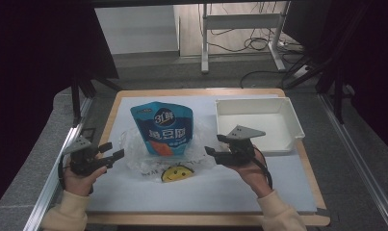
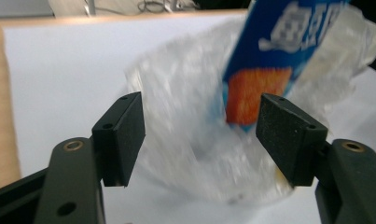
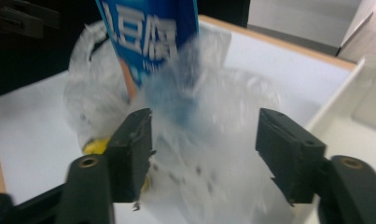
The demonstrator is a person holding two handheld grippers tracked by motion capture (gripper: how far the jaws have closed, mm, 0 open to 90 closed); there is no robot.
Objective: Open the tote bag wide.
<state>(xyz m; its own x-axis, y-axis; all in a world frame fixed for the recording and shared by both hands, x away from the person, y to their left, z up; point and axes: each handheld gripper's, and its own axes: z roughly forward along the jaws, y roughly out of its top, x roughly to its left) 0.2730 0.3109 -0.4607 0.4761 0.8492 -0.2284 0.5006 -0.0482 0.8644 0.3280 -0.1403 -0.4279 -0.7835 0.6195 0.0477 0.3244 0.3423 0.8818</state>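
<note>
Much of the clear plastic bag point(image 1: 148, 156) is hard to make out. In the left gripper view its film point(image 2: 190, 135) is blurred, and its edges cannot be followed against the white sheet point(image 1: 206, 185). In the right gripper view the bag point(image 3: 209, 154) is also smeared, and its lower part is cut off by the bottom edge of the picture. The blue pouch point(image 1: 163, 127) stands upright in the bag, so its lower end is covered by the crumpled film; in both gripper views its top is cut off by the frame. A yellow smiling face point(image 1: 176, 173) is seen at the near edge of the bag in the high view. In the right gripper view only a small yellow patch point(image 3: 96, 145) is seen beside one jaw, partly hidden by it.

The left gripper point(image 1: 113, 153) is held at the left side of the bag, with its jaws wide apart and nothing between them but air in front of the film. Whether the tips touch the plastic cannot be told. The right gripper point(image 1: 216, 145) is held at the right side of the bag, also wide open and with nothing clamped. The bag and the pouch lie between the two grippers. Behind the right gripper a white tray point(image 1: 289, 115) is placed, well apart from the pouch. The sheet is laid on a wooden table point(image 1: 112, 113).
</note>
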